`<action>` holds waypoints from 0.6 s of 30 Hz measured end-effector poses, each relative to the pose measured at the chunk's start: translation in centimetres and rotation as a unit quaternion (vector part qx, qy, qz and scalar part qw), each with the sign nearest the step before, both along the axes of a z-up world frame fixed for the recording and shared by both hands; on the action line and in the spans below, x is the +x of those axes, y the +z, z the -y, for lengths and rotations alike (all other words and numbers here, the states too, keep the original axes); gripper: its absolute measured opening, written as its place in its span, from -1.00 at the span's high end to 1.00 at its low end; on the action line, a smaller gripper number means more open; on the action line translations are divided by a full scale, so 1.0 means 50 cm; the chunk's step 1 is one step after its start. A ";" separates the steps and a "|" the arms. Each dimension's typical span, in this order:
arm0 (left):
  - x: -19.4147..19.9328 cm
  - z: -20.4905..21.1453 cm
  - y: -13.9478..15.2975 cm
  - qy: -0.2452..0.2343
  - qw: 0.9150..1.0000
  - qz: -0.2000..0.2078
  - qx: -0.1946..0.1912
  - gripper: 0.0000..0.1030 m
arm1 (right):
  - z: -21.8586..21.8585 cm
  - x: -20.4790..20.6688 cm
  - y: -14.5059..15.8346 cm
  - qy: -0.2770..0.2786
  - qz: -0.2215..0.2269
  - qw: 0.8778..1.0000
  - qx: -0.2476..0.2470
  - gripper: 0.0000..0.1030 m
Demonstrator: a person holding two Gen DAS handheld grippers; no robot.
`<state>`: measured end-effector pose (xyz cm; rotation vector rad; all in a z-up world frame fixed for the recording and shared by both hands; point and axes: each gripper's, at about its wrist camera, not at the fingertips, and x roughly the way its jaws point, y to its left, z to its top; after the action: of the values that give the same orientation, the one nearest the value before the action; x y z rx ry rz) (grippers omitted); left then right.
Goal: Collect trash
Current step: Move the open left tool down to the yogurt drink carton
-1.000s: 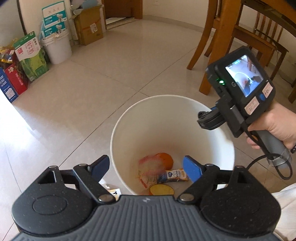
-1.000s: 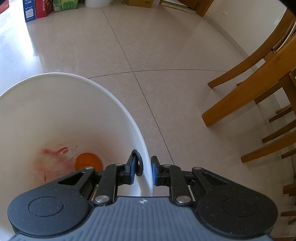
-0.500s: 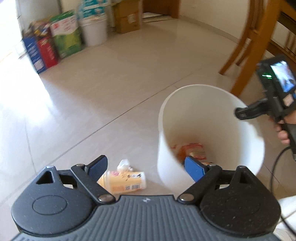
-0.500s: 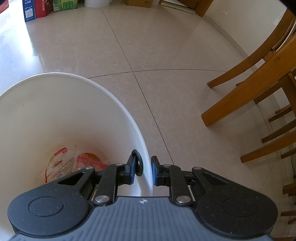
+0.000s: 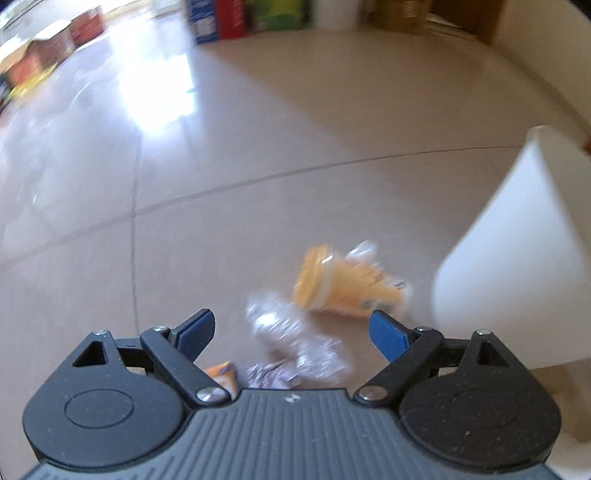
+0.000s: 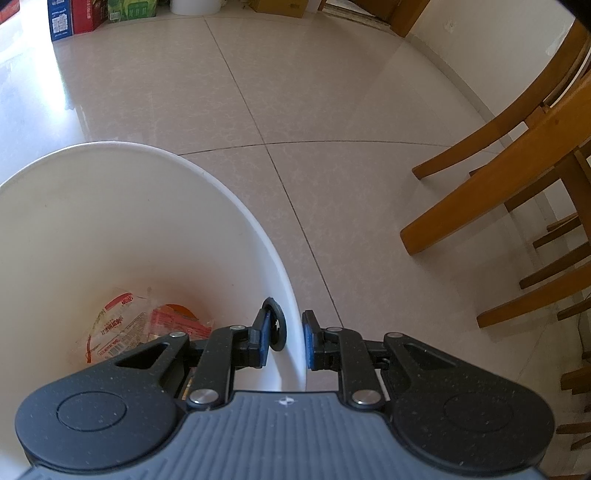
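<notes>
My right gripper (image 6: pixel 286 338) is shut on the rim of the white bucket (image 6: pixel 229 199), one finger inside the wall and one outside. Inside the bucket lie a clear red-printed wrapper (image 6: pixel 118 325) and an orange piece (image 6: pixel 181 310). In the left wrist view, my left gripper (image 5: pixel 291 328) is open above the floor, with nothing between its fingers. Below it, blurred, lie a crumpled clear plastic wrapper (image 5: pixel 291 332), a yellow-orange cup (image 5: pixel 343 284) on its side, and a small orange scrap (image 5: pixel 221 373). The bucket's outer wall (image 5: pixel 517 258) stands at the right.
Wooden chair and table legs (image 6: pixel 498 184) stand to the right of the bucket. Boxes (image 6: pixel 74 18) and a white pail (image 6: pixel 195 6) line the far wall. The tiled floor (image 6: pixel 295 92) stretches between them.
The left gripper has swung left, away from above the bucket, and now faces the litter on the floor beside it. The right gripper holds still on the rim. A wrapper now lies in the bucket.
</notes>
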<state>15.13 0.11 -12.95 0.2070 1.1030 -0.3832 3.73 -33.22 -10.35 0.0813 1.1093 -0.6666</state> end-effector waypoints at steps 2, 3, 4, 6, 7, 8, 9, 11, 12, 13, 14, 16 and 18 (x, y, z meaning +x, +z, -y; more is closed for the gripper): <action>0.003 -0.021 -0.037 0.023 1.000 -0.008 0.006 -0.76 | 0.001 0.000 0.001 -0.001 0.000 1.000 0.000 0.58; 0.006 -0.035 -0.057 0.037 0.999 -0.013 0.010 -0.76 | 0.000 0.000 0.001 0.000 0.000 1.000 -0.001 0.58; 0.006 -0.047 -0.076 0.050 0.999 -0.018 0.013 -0.76 | 0.000 0.001 0.001 0.000 -0.001 1.000 -0.002 0.58; 0.008 -0.070 -0.113 0.076 0.997 -0.025 0.017 -0.75 | -0.001 0.002 0.000 -0.001 -0.001 1.000 -0.003 0.58; 0.005 -0.077 -0.129 0.088 0.996 -0.029 0.019 -0.75 | -0.002 0.002 0.000 -0.001 -0.001 1.000 -0.004 0.58; 0.000 -0.089 -0.144 0.099 0.994 -0.035 0.019 -0.75 | -0.002 0.002 0.000 -0.001 -0.001 1.000 -0.003 0.58; 0.000 -0.098 -0.160 0.109 0.993 -0.041 0.018 -0.75 | -0.002 0.003 0.000 -0.001 -0.001 1.000 -0.003 0.58; -0.005 -0.115 -0.185 0.128 0.990 -0.049 0.019 -0.75 | -0.003 0.002 0.000 0.000 -0.001 1.000 -0.004 0.58; -0.009 -0.122 -0.198 0.138 0.989 -0.054 0.017 -0.75 | -0.003 0.003 0.000 0.001 -0.002 1.000 -0.006 0.58; -0.015 -0.128 -0.206 0.143 0.988 -0.057 0.016 -0.75 | -0.004 0.002 -0.001 0.001 -0.002 1.000 -0.007 0.57; -0.020 -0.132 -0.216 0.148 0.987 -0.059 0.019 -0.75 | -0.005 0.002 -0.001 0.001 -0.002 1.000 -0.007 0.57; -0.034 -0.140 -0.233 0.157 0.985 -0.063 0.028 -0.75 | -0.005 0.003 -0.001 -0.001 -0.002 1.000 -0.007 0.57; -0.046 -0.147 -0.245 0.158 0.985 -0.067 0.031 -0.75 | -0.007 0.003 -0.001 -0.001 -0.002 1.000 -0.008 0.57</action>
<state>12.84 7.46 -25.18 0.0596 1.2579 -0.0802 3.90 -32.89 -10.41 0.0675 1.1086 -0.6768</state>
